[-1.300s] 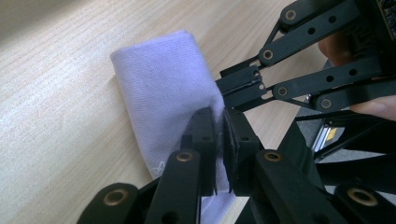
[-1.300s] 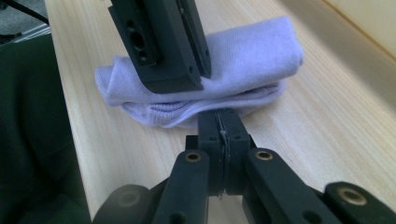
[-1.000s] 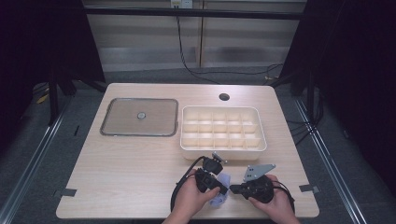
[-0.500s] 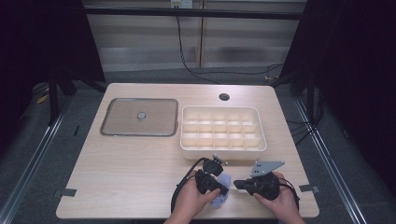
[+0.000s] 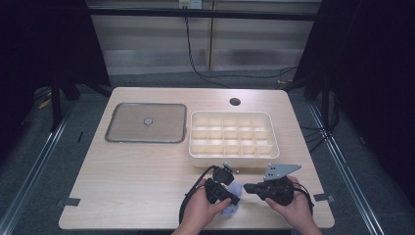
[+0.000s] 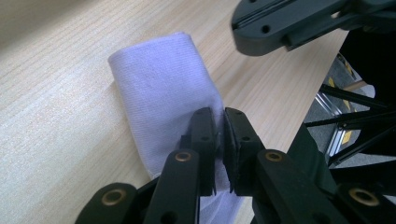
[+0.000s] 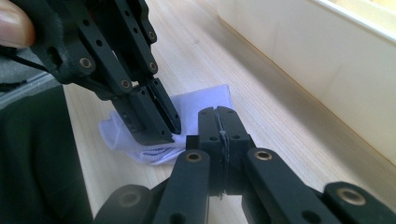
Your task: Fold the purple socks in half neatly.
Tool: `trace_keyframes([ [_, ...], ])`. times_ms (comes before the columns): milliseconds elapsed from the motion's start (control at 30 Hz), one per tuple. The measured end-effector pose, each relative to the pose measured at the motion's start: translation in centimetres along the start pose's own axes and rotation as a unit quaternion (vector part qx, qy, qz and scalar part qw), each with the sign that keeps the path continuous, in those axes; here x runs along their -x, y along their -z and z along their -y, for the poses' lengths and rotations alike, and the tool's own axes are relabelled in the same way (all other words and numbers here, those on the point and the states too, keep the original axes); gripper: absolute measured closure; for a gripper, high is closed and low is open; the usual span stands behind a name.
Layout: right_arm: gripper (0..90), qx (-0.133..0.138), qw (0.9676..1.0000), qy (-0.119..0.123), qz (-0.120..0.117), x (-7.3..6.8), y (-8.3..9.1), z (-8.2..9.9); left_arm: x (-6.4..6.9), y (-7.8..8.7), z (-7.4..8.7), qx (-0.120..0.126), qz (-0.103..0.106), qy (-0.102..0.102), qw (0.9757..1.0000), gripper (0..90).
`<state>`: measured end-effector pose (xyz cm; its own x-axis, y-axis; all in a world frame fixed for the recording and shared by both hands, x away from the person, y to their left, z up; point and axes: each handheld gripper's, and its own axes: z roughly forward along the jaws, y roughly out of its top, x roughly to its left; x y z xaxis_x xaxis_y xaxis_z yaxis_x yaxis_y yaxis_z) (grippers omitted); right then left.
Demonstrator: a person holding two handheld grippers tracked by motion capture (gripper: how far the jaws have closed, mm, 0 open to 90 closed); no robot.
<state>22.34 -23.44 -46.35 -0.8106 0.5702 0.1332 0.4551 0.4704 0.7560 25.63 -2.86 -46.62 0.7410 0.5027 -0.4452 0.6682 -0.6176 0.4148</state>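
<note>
Left tool pinching a white cloth at the worktop's near edge.

We see the left tool [image 6: 219, 135] pinching the folded white cloth [image 6: 163, 98], which lies on the worktop [image 5: 142, 171] near its front edge, right of the middle. The right tool [image 7: 218, 128] is pressed together on nothing, its tip just beside the cloth. Behind them stands the cream compartment tray [image 5: 234, 134]; a glass lid [image 5: 146, 122] lies toward the far left corner.

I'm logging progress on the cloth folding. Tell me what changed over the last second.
The right tool drew a little away to the right from the left tool, opening a small gap between them above the pale cloth. The left tool stays shut on the cloth's edge; the right tool stays shut with nothing in it. The cloth, the compartment tray and the clear lid did not move.
</note>
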Motion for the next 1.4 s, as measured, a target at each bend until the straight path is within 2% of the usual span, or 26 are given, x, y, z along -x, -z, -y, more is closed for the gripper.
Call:
trace_keyframes([
  [333,89.7,-0.014,0.9998,0.015,0.000,-0.1,-1.8,-1.2,0.0,0.0,0.0,0.001,0.001,-0.002,1.0000,82.4],
  [667,90.0,-0.037,0.9993,0.008,0.001,0.4,-3.9,-1.3,0.1,0.0,0.2,0.005,0.001,-0.008,1.0000,82.2],
  [967,90.0,-0.047,0.9989,0.000,-0.001,0.7,-4.5,-1.0,0.3,0.0,0.4,0.010,-0.007,-0.012,0.9998,82.2],
  [1000,90.0,-0.048,0.9988,0.000,0.002,0.6,-4.5,-1.0,0.3,-0.1,0.5,0.015,-0.006,-0.012,0.9998,82.2],
  [1233,90.0,-0.044,0.9990,0.000,0.000,0.5,-4.4,-0.7,0.2,0.1,0.4,0.008,0.007,-0.010,0.9999,79.8],
  [1400,90.0,-0.038,0.9992,-0.007,-0.003,0.6,-4.3,-0.6,0.3,0.5,0.3,0.014,0.013,-0.008,0.9998,77.2],
])
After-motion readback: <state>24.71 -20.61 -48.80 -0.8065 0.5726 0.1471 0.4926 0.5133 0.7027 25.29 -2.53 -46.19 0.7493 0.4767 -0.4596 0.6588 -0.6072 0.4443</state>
